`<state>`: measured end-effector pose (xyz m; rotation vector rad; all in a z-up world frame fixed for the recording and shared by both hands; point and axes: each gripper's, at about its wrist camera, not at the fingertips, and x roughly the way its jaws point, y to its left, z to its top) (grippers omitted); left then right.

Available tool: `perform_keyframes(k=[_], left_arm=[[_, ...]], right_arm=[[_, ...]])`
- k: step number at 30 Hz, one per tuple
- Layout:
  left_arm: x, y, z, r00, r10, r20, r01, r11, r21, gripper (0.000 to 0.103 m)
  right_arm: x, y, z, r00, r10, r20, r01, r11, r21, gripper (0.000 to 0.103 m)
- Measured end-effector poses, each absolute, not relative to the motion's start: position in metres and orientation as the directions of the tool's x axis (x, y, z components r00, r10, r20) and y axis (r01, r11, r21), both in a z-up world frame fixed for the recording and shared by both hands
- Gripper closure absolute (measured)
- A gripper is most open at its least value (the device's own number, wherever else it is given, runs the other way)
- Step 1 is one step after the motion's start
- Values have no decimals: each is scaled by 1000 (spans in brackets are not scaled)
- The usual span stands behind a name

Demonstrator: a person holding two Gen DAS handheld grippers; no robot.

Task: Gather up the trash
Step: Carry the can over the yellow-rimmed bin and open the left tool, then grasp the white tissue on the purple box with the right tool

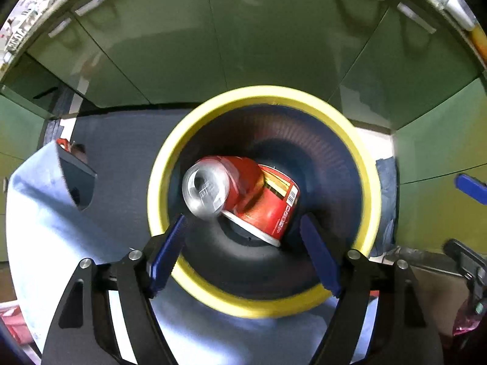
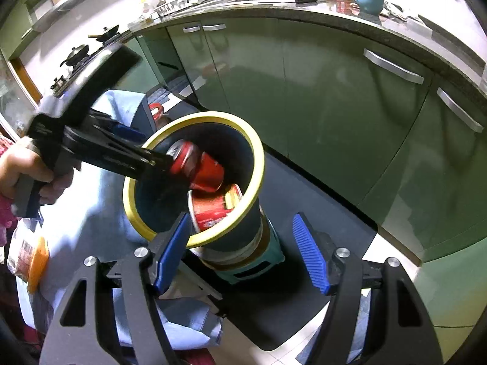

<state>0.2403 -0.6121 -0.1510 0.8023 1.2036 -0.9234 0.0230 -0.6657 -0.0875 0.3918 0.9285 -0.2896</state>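
My left gripper (image 1: 243, 228) gapes empty over the yellow-rimmed bin (image 1: 158, 182); red can (image 1: 222, 188) inside; my right gripper (image 2: 242, 228) open, empty.

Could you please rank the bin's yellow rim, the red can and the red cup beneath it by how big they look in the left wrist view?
1. Yellow rim, clearly largest.
2 and 3. Can and cup look alike; the can is nearer and overlaps the cup, so unranked.
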Motion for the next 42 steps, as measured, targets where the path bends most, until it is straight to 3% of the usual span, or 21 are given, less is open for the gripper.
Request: perform_keyframes(k=[6, 12, 16, 21, 28, 37, 42], left_arm=[[231, -537, -70, 140, -303, -943, 885, 465, -18, 22], [217, -413, 2, 259, -439, -860, 822, 568, -43, 21], [212, -317, 24, 365, -464, -807, 736, 675, -55, 14], [196, -215, 21, 485, -428, -763, 619, 784, -47, 8], [166, -85, 5, 632, -322, -705, 402, 914, -57, 5], [136, -10, -27, 651, -287, -703, 279, 951, -130, 5], [134, 1, -40, 643, -278, -713, 243, 958, -154, 5]], right_arm=[[23, -656, -83, 579, -68, -812, 389, 899, 201, 37], [27, -636, -72, 582, -66, -810, 352, 919, 178, 37], [36, -612, -65, 582, -46, -812, 301, 940, 163, 36], [58, -560, -55, 584, 34, -811, 170, 972, 163, 36], [105, -434, -45, 513, 280, -811, -209, 958, 198, 36], [179, -317, -31, 416, 452, -789, -500, 838, 216, 36], [224, -283, -12, 407, 543, -735, -531, 795, 294, 36]])
